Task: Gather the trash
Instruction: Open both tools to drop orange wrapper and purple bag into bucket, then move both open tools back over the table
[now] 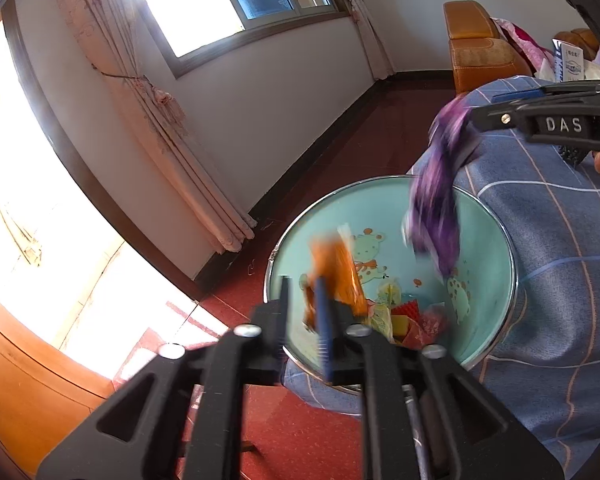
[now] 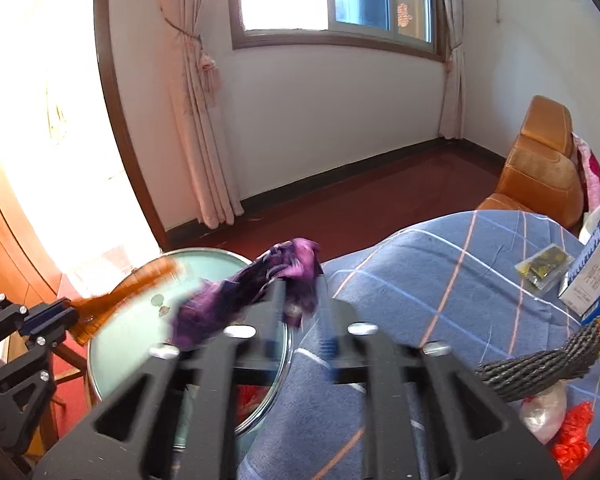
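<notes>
A round bin with a pale green cartoon lining stands on the red floor beside the cloth-covered table; several wrappers lie at its bottom. My left gripper is over the bin's near rim. Its jaws stand slightly apart, and a blurred orange wrapper is at its blue pad. My right gripper reaches in from the right above the bin. A blurred purple wrapper hangs below its tips. In the right wrist view the purple wrapper drapes over the left finger of my right gripper, jaws apart. The left gripper and orange wrapper show at left.
The table under a blue checked cloth carries a white and blue box, a small green packet, a black mesh sleeve and red netting. An orange sofa stands behind. Curtains hang by the wall.
</notes>
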The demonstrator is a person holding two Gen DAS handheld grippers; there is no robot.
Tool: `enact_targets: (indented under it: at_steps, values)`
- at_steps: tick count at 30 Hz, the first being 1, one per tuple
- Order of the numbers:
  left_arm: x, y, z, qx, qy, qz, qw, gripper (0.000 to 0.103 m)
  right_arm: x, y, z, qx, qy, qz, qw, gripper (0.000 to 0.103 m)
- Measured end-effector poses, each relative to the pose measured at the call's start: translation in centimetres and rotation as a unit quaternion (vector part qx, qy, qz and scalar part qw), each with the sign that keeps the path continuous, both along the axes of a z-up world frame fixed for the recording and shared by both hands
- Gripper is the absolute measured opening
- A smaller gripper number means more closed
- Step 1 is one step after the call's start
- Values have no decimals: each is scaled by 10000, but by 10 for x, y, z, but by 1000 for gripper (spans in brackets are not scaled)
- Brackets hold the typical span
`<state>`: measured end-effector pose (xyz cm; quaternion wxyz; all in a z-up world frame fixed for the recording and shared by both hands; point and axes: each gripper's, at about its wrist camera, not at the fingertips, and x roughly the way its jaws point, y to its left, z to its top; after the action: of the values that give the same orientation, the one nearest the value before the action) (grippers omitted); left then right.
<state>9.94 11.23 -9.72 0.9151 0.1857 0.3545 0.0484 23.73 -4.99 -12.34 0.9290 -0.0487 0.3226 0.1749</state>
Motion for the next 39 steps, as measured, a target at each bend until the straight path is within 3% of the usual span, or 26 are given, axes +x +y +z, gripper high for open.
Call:
enact_targets:
  at_steps: [2,4,7,12,18,28,39]
  values:
    - [0,0,1,12,-54,35,10000,40,0,-2,-2,13,31,-7,10000,38]
    - [0,0,1,28,-83,63,9999,47,-1,-5,-4,6,42,-55,10000,38]
    - [0,1,2,7,-154,146,9998,67,-4,-14,-6,30,61,-197,9998,40]
    - [-3,-9,-3,-88,-135,55,9999,71,-29,-46,-4,21,94,-581,9983,49]
    - [-9,-37,-13,-296,-10,-248,9993,81,-82,-118,-1,175,86,-1257,9919,56]
    - [-30,-112,-12,-550,67,-1093,9925,89,-152,-233,-22,292,192,-2623,9644,65]
    - [-40,-233,-2,-509,61,-2169,9749,97,-219,-315,-33,343,70,-3566,9336,70]
